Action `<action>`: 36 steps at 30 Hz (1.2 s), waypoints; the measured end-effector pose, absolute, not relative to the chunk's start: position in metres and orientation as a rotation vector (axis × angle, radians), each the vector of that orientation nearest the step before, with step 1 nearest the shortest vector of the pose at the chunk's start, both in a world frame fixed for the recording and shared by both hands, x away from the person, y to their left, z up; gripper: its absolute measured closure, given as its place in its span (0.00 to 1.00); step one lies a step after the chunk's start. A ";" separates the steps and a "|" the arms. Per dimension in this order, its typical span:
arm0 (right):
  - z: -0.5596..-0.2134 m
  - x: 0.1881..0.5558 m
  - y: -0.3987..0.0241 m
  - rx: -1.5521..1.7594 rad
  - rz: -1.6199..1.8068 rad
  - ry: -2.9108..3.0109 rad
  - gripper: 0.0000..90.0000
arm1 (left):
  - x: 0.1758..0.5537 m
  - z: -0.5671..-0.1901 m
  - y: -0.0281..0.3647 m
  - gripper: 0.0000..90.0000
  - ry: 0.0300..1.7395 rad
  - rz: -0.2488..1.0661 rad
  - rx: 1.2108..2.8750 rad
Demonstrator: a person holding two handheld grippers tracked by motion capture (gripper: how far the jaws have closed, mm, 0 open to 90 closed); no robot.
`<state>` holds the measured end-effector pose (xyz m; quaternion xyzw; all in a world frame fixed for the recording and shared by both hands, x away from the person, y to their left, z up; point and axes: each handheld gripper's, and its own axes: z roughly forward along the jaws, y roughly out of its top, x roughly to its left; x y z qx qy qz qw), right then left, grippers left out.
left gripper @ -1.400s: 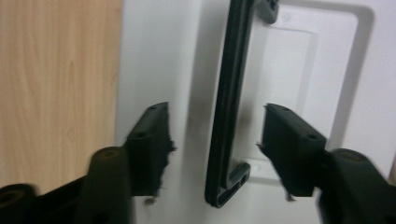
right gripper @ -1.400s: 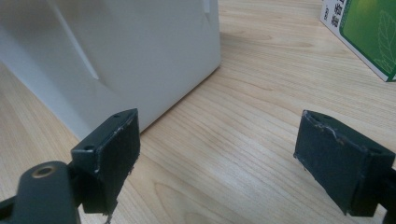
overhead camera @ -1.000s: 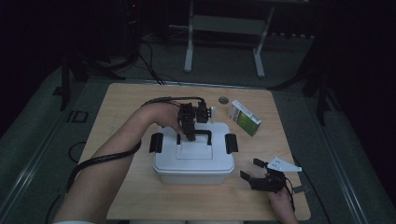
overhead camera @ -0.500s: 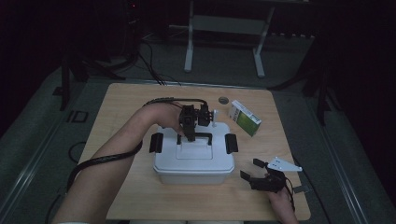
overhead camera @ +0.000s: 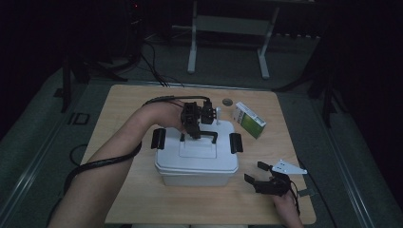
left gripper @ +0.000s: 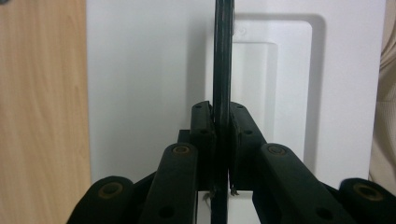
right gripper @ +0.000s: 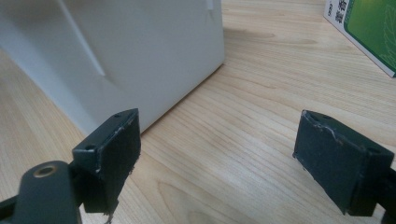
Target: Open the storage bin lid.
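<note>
The left gripper (overhead camera: 193, 124) had just been closing, and its jaws were clamped on the thin black handle (left gripper: 221, 60) of the white plastic lidded box (overhead camera: 196, 161), which stood directly beneath them on the wooden bench (overhead camera: 128, 102). The right gripper (overhead camera: 262, 176) rested with jaws apart, the box just beside its left jaw and the green-and-white carton (overhead camera: 249, 119) well beyond.

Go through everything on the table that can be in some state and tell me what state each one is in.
White box: lid on.
Black handle: raised off the lid, clamped.
Side latches: both swung out from the lid.
Left tool: shut on the handle.
Right tool: open, holding nothing.
Green carton: closed, lying flat.
</note>
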<state>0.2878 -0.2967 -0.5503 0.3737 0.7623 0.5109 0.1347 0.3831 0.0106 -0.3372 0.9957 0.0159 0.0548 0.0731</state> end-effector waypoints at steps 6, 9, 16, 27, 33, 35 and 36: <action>-0.550 0.288 -0.296 1.082 1.480 2.209 0.16 | 0.385 -0.321 0.021 0.93 0.101 0.222 2.956; -0.550 0.288 -0.296 1.083 1.480 2.209 0.16 | 0.383 -0.317 0.028 0.93 0.113 0.223 2.945; -0.550 0.288 -0.295 1.083 1.477 2.212 0.16 | 0.380 -0.311 0.052 0.93 0.166 0.222 2.918; -0.550 0.288 -0.294 1.087 1.458 2.215 0.16 | 0.376 -0.316 0.092 0.93 0.275 0.240 2.890; -0.550 0.289 -0.294 1.090 1.454 2.212 0.16 | 0.372 -0.314 0.117 0.93 0.350 0.262 2.871; -0.550 0.289 -0.294 1.090 1.453 2.211 0.16 | 0.370 -0.312 0.126 0.93 0.367 0.271 2.867; -0.550 0.289 -0.294 1.090 1.453 2.211 0.16 | 0.370 -0.312 0.131 0.93 0.392 0.273 2.859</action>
